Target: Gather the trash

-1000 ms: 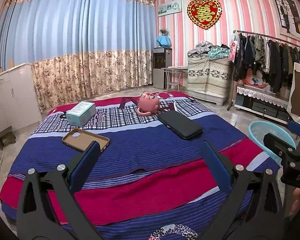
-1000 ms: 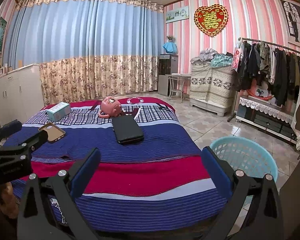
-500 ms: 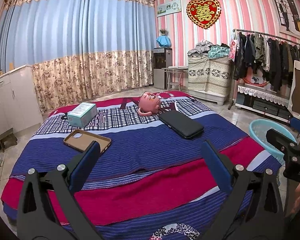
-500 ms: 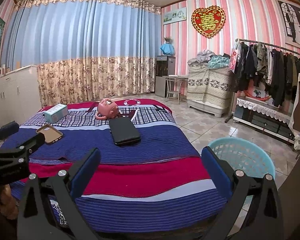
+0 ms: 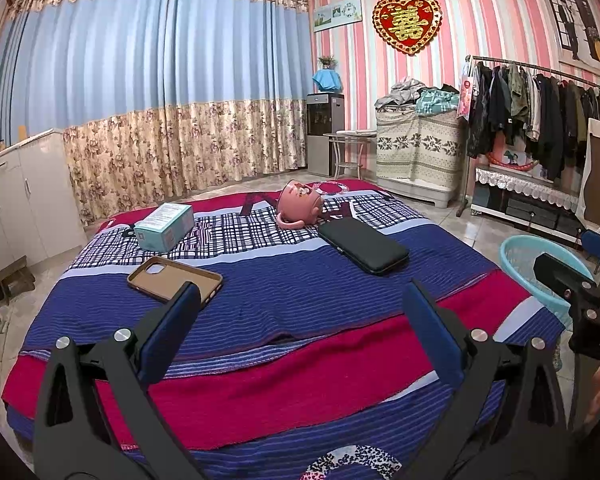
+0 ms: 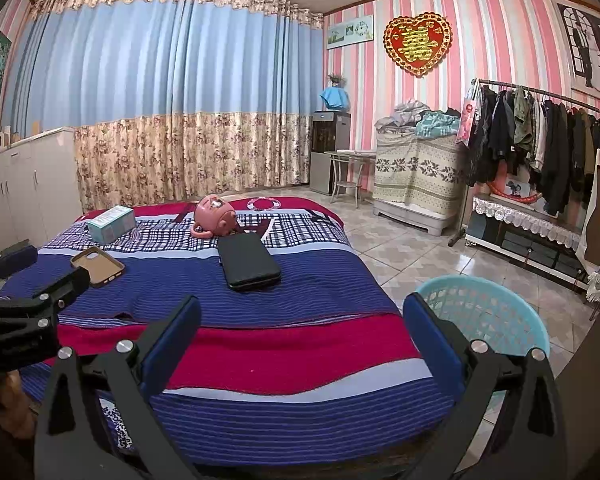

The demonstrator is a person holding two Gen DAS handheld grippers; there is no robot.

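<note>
At the far left, white cupboards [image 5: 24,196] stand beside the bed [image 5: 284,300], which wears a blanket striped in navy, red and plaid. On the plaid band lies a pale teal carton [image 5: 165,226] with small print on its top, too fine to read. Just in front of it, on the navy band, a tan phone case [image 5: 175,279] lies hollow side up, its camera cut-out toward the carton. The left gripper [image 5: 302,322] hovers over the near part of the bed with its blue-padded fingers [image 5: 168,330] spread wide, nothing between them. Further right, a pink mug [image 5: 298,209] lies tipped on its side, handle toward the viewer, and close beside it lies a flat black zip case [image 5: 362,245]. On the striped wall hangs a red heart with a gold double-happiness character [image 5: 407,23]. Right of the bed a light blue plastic basket [image 6: 484,320] stands on the tiled floor. The right gripper [image 6: 300,326] is held over the foot of the bed, fingers likewise wide apart and empty; from the left wrist view its black body shows the letters "DA", the rest cut off. Against half a second ago, the left wrist view sits slightly nearer the bed; the objects lie as before.
</note>
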